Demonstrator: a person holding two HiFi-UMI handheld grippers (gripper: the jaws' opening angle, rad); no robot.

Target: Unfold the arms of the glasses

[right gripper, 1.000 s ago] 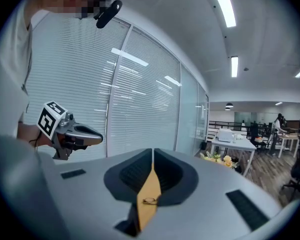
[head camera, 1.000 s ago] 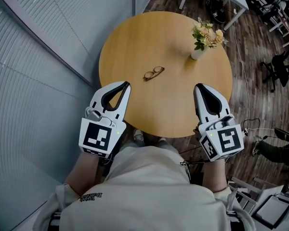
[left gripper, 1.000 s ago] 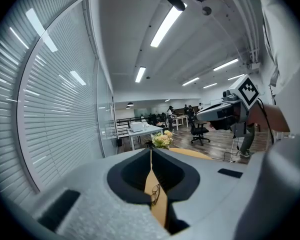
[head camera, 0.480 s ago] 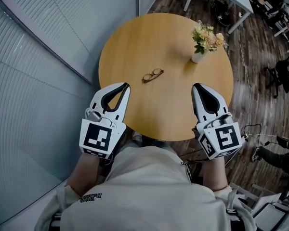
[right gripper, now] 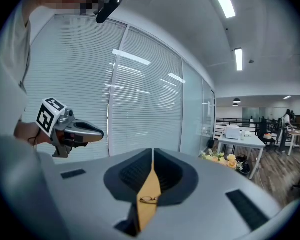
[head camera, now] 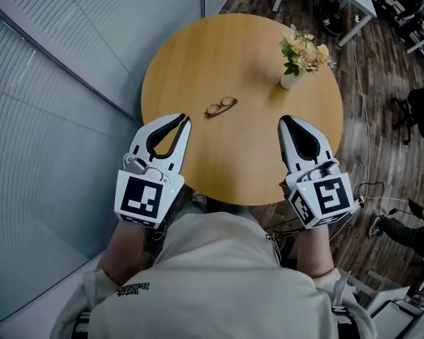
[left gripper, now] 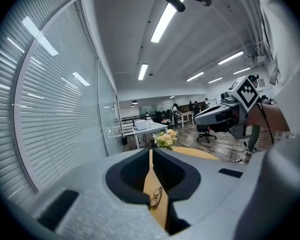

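The thin, dark-rimmed wire glasses point(head camera: 221, 106) lie on the round table of pale wood point(head camera: 240, 162), near its middle, well apart from both grippers and from the small white vase of cream and yellow flowers point(head camera: 299, 55) beyond them on the right. The white left gripper point(head camera: 186, 119) and the white right gripper point(head camera: 283, 121) hover over the near edge of the table. Each has its jaws clenched tip to tip with nothing in them. The glasses look light and springy, with weak hinges and slick lenses, so they will likely skate across the smooth tabletop at a push and bend under a hard squeeze. The safest hold is probably a gentle pinch on the rim at the bridge or just beside a hinge. The other gripper can then hook an arm near its free end and swing it out slowly. The head view alone shows where the glasses sit relative to the two grippers, but there they are too small to tell how the arms are folded. The left gripper view sees them almost end-on through the slot below its closed tips. The right gripper view shows them broadside, both lenses side by side, and each gripper view also catches the other gripper in the air.
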